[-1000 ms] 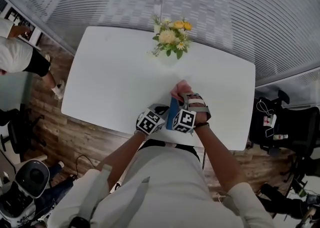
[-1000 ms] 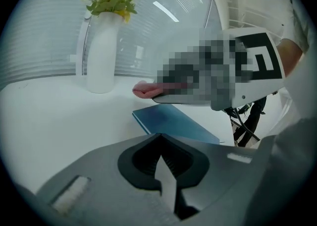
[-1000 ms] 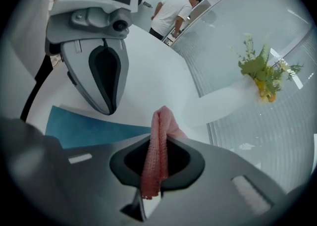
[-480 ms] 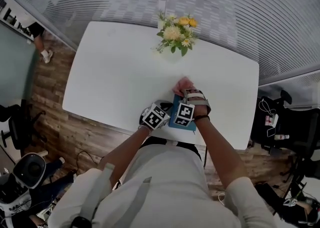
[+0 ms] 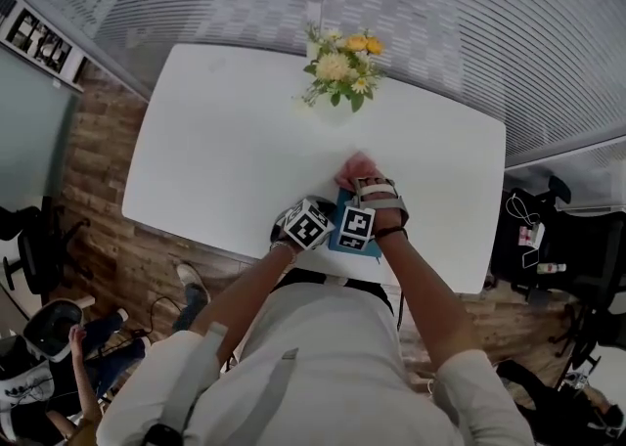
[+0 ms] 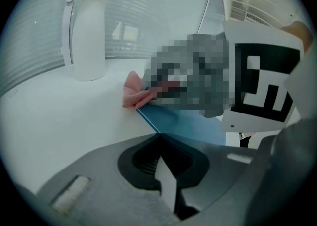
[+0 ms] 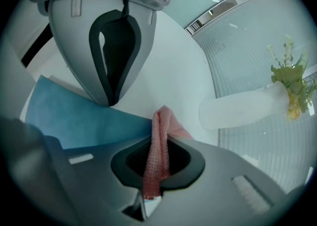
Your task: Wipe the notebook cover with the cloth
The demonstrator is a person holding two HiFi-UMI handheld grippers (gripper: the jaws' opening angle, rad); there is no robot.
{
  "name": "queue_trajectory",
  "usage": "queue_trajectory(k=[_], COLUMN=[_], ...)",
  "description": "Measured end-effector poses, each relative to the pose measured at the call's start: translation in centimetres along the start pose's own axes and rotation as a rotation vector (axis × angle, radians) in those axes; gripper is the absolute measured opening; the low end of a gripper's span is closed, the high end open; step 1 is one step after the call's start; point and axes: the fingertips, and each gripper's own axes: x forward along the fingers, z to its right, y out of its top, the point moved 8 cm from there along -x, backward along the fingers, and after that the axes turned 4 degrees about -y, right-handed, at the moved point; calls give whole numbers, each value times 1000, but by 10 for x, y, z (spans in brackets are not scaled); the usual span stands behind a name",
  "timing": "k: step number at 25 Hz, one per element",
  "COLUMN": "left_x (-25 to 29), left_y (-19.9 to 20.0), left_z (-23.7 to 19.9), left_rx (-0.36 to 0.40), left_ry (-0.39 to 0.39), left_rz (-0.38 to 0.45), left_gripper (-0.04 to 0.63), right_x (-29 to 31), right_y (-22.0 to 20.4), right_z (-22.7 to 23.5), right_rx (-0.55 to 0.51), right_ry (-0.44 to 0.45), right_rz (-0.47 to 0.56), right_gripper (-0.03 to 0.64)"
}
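The blue notebook (image 5: 335,239) lies near the table's front edge, mostly hidden under both marker cubes. My left gripper (image 5: 313,221) is shut on its near corner, where the blue cover (image 6: 183,121) runs into the jaws (image 6: 159,138). My right gripper (image 5: 364,196) is shut on the pink cloth (image 5: 354,168), which bunches on the table past the notebook's far edge. In the right gripper view the cloth (image 7: 158,145) hangs out from between the jaws onto the notebook (image 7: 84,121), with the left gripper (image 7: 114,46) just beyond.
A white vase of yellow flowers (image 5: 342,67) stands at the back of the white table (image 5: 215,151), beyond the cloth. The table's front edge is directly under the grippers. Black chairs and bags (image 5: 558,239) sit on the floor to the right.
The notebook has dropped from nearly on edge to flatter on the table. The left gripper has closed in beside the right one. A person at the left has left the view.
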Motion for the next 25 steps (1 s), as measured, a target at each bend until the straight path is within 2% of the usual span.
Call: queue_trajectory(k=[25], left_x=[-3], left_y=[5], left_z=[-4], left_rx=[-33], left_ry=[-44], left_rz=[-25], left_gripper=[-5], right_x=[-12], right_y=[3], right_z=[-14], right_rx=[11], right_ry=[-10], right_rz=[-5], right_gripper=[6])
